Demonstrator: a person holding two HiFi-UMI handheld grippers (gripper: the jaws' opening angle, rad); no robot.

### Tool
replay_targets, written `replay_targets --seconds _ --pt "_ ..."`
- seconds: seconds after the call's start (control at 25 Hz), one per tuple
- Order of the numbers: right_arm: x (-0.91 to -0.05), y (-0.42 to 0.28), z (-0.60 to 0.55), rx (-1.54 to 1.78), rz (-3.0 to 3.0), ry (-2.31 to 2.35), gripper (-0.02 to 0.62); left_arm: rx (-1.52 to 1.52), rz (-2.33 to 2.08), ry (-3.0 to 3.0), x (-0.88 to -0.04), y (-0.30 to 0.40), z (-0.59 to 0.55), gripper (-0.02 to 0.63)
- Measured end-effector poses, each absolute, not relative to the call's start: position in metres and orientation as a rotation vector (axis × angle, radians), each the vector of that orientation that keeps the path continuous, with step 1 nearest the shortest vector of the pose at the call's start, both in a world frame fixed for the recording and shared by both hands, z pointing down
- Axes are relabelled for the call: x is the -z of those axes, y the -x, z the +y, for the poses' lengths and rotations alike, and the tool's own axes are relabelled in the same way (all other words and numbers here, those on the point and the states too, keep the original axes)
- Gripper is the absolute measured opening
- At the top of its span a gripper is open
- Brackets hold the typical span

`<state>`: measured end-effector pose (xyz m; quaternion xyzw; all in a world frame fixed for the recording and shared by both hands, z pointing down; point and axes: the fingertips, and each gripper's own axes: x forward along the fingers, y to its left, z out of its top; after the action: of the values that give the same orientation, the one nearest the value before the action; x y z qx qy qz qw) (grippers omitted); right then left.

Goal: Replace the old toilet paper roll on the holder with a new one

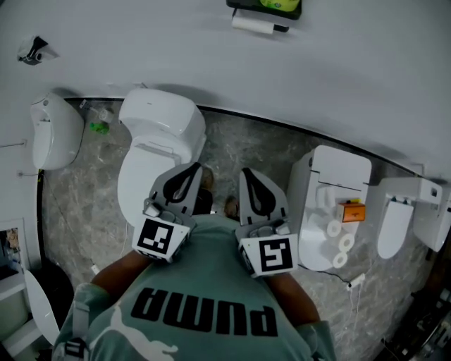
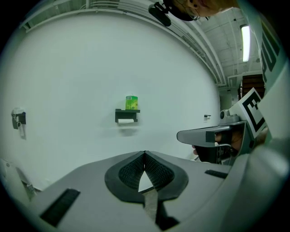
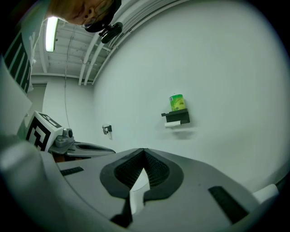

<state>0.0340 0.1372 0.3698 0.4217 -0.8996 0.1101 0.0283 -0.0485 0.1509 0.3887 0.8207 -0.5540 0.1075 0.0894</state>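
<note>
A black wall holder (image 1: 266, 8) hangs far ahead, with a white paper roll (image 1: 254, 25) under it and a green container on top. The left gripper view shows the holder (image 2: 126, 115) small and distant, and so does the right gripper view (image 3: 177, 117). Three new white rolls (image 1: 340, 243) lie on the toilet at the right. My left gripper (image 1: 189, 175) and right gripper (image 1: 252, 180) are side by side in front of the person's chest, both shut and empty. The pads meet at the tips (image 2: 144, 154) (image 3: 144, 151).
A white toilet (image 1: 158, 141) stands on the stone floor just ahead of the left gripper. Another toilet (image 1: 331, 190) at the right carries an orange box (image 1: 351, 211). White fixtures sit at far left (image 1: 56, 130) and far right (image 1: 394, 222). A small metal fitting (image 1: 32, 51) is on the wall.
</note>
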Motion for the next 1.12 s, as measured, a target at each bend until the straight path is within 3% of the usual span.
replay_targets --seconds 1.12 --pt "-0.362 0.046 0.036 -0.196 -2.508 -1.524 0.003 -0.141 -1.330 -2.612 -0.382 0.118 0.025 0.003"
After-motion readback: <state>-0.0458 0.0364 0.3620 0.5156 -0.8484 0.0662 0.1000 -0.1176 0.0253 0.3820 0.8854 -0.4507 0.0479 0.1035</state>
